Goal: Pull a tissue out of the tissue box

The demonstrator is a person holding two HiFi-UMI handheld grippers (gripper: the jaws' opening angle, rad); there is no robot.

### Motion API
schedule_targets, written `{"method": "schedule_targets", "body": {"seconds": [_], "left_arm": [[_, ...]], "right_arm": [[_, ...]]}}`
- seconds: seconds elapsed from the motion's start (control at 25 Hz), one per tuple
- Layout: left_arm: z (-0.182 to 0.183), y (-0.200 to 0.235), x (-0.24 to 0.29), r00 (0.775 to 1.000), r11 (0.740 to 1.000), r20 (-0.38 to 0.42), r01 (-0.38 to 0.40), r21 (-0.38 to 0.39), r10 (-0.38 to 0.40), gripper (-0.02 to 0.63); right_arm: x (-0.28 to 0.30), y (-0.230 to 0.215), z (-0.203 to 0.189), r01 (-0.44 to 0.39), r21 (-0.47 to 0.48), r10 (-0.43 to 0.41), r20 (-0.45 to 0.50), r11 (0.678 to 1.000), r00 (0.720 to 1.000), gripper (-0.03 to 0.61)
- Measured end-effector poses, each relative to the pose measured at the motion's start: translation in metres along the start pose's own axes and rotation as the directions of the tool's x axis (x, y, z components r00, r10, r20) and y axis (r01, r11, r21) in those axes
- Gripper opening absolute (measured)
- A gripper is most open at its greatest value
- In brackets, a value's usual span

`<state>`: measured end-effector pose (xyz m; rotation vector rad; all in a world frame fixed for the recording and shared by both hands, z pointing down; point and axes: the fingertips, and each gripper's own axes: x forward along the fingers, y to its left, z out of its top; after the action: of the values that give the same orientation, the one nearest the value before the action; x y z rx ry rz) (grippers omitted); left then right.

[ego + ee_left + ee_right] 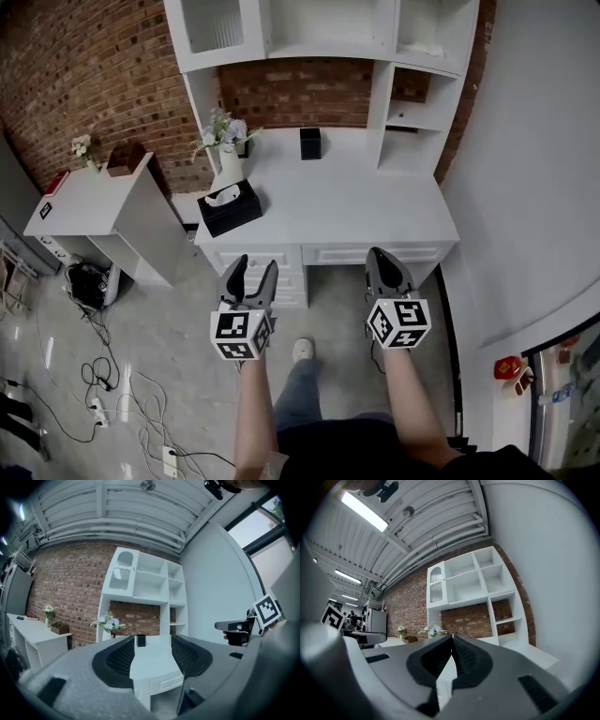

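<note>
Tissue box point(232, 212), black, sits on the front left corner of the white desk point(375, 202), and a white tissue point(223, 195) puffs up out of its top slot. Its long side runs roughly along the desk's front edge but skewed, the right end turned a little toward the back. Just behind it on the desk stands a white vase of flowers point(225, 141). Further right, toward the back of the desk, is a small black container point(310, 142).

The person stands back from the desk with both grippers held out short of its front edge, touching nothing. The left gripper point(255, 265) has its jaws spread apart with nothing between them. The right gripper point(380, 254) has its jaws closed tip to tip, holding nothing. The box lies ahead and slightly left of the left gripper and well off to the left of the right one. I'd call the left the nearer one for this; it would need to go forward and come down onto the tuft from above.

Only the head view shows the box. The left gripper view looks between its jaws at the desk top and the black container, with the flowers off to the left. The right gripper view shows its shut jaws against the white shelf unit point(464, 588) over the desk.
</note>
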<state>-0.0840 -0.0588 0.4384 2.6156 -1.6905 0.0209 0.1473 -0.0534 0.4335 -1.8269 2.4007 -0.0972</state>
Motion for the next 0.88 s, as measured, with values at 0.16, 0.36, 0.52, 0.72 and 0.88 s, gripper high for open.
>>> {"method": "schedule_targets", "body": {"seconds": [0.16,0.36,0.52,0.72,0.88], "left_arm": [[-0.009,0.050,0.066,0.999,1.000,-0.039,-0.002,0.001,0.002,0.216],[-0.011,0.103,0.150,0.999,1.000,-0.048,0.000,0.009,0.001,0.216],[-0.014,0.127,0.197,0.998,1.000,-0.064,0.025,0.002,-0.025,0.216],[-0.016,0.146,0.226,0.997,1.000,-0.072,0.021,-0.008,-0.021,0.216],[-0.016,0.155,0.238,0.997,1.000,-0.079,-0.001,-0.008,0.001,0.216]], "right_arm": [[0.088,0.001,-0.013,-0.009,0.017,0.010,-0.031,1.000,0.999,-0.002],[0.190,-0.001,-0.028,-0.008,0.026,0.011,-0.084,1.000,0.996,-0.002],[0.247,0.000,-0.033,-0.011,0.028,0.014,-0.105,1.000,0.994,-0.002],[0.284,0.006,-0.035,-0.034,0.019,0.036,-0.116,0.999,0.993,-0.002],[0.301,0.007,-0.034,-0.058,0.027,0.061,-0.122,0.998,0.991,-0.002]]}}
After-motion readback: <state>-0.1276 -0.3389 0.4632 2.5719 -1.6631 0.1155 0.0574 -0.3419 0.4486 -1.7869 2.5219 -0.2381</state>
